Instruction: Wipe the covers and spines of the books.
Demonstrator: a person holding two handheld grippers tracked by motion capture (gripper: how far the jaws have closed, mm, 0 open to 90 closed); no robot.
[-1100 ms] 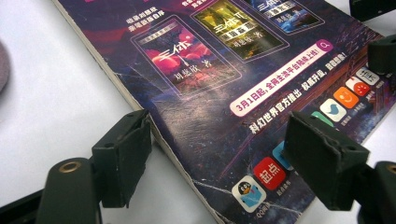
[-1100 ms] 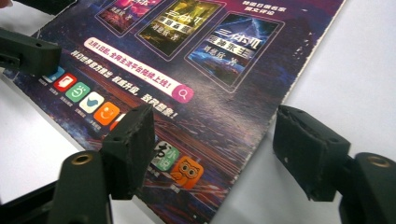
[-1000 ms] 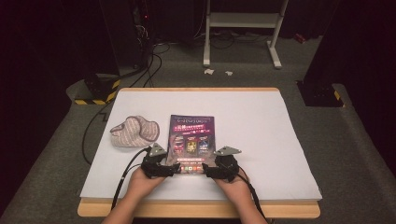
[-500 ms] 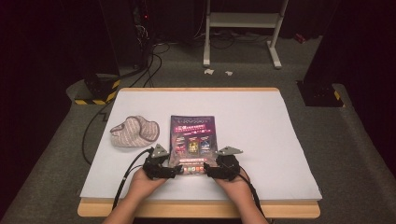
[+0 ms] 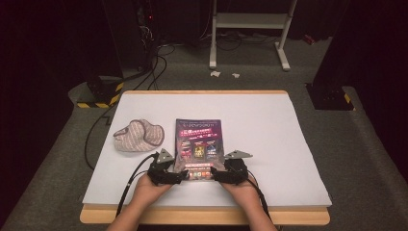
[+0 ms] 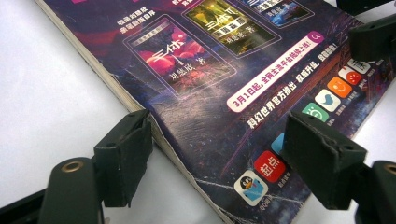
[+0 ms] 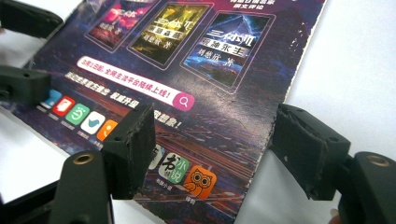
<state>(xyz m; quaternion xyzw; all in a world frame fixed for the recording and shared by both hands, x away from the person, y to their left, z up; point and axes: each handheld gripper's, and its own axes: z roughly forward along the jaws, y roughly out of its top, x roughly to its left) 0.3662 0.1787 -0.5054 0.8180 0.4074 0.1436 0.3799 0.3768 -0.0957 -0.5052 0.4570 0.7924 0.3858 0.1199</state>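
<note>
while the magazine [image 5: 198, 144] lies mid-tabletop [image 5: 288, 159], left claw [image 6: 219, 154] and right claw [image 7: 215, 154] straddle its six o'clock corners, both spread.

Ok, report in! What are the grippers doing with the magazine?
Left gripper and right gripper open, straddling the near corners. Magazine flat on the table, not lifted. Knitted hat off to its left, clear.

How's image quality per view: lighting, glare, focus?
High view: the white table is evenly lit, the surroundings are nearly black, and the picture is soft, so the magazine print is unreadable. Left gripper view: the cover is sharp with a mild sheen; the near jaws are slightly soft. Right gripper view: the cover is readable, and the white table is nearly blown out.
</note>
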